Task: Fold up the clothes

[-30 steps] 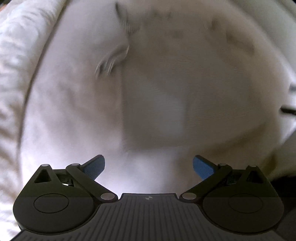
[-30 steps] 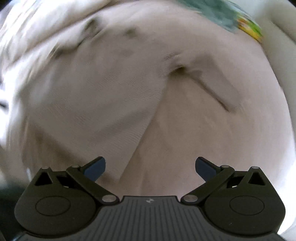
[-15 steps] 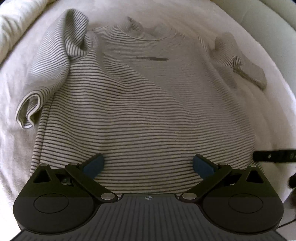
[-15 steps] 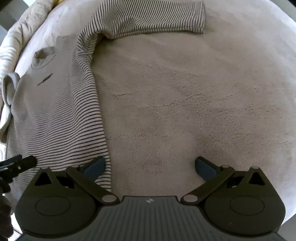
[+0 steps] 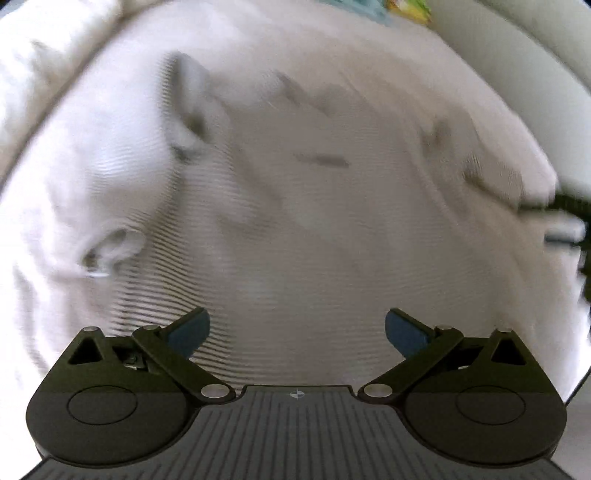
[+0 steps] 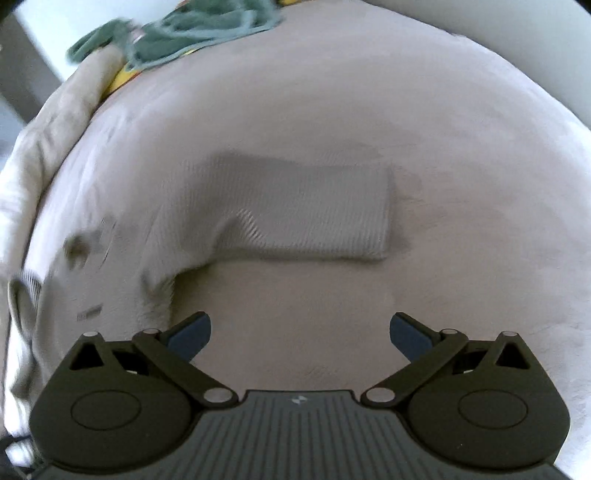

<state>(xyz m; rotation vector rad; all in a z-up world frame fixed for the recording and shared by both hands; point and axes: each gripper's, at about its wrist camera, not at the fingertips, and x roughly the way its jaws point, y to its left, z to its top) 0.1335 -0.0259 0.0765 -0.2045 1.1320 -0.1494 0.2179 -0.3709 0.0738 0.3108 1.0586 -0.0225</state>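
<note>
A: Where's the shirt [image 5: 295, 206]?

B: Spread flat on the beige blanket [image 6: 369, 110], blurred in both views. Its stripes barely show. One sleeve [image 6: 314, 214] stretches out sideways from the body.

A: The grippers?

B: The left gripper [image 5: 297, 328] hangs over the shirt, fingers wide apart, empty. The right gripper [image 6: 301, 330] is the same, over bare blanket beside the sleeve. Green cloth [image 6: 177, 29] beyond the shirt is cut off.
</note>
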